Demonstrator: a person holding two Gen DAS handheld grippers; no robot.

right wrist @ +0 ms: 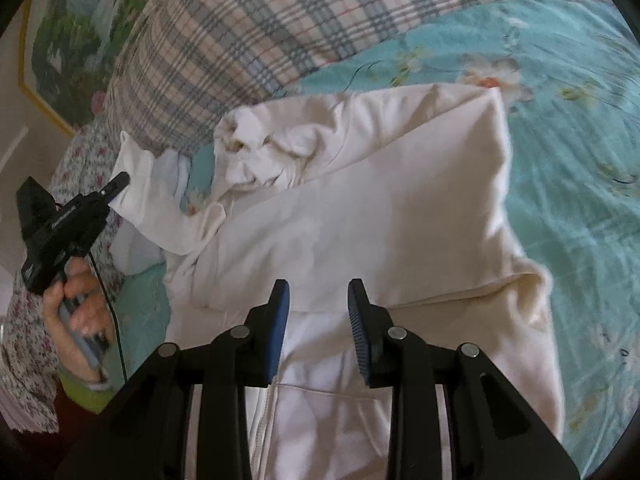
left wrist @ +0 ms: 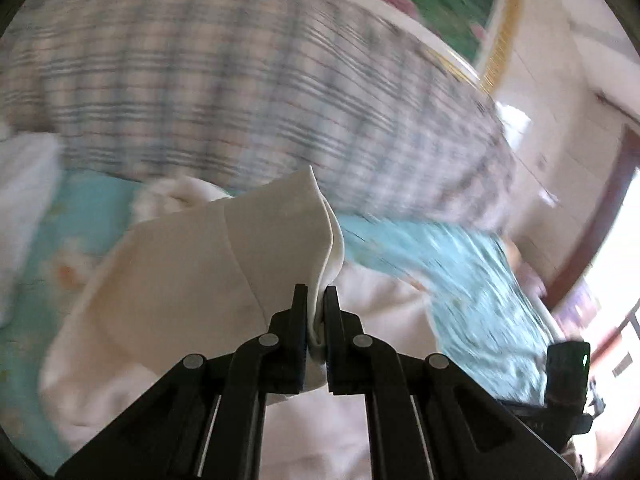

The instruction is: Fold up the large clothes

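A large cream-white zip-up garment (right wrist: 360,208) lies on the turquoise floral bedsheet (right wrist: 568,128), one sleeve folded across its body. My left gripper (left wrist: 315,292) is shut on a sleeve end (left wrist: 256,248) of the garment and holds it lifted above the bed; it also shows in the right wrist view (right wrist: 116,182) at the left, gripping the sleeve cuff. My right gripper (right wrist: 318,292) is open and empty, just above the garment's middle near the zip (right wrist: 266,408).
A plaid duvet (right wrist: 248,40) is bunched along the far side of the bed. A framed picture (right wrist: 68,32) hangs on the wall behind. A floral-sleeved arm (right wrist: 28,320) holds the left gripper at the bed's left edge. A doorway (left wrist: 600,216) is at the right.
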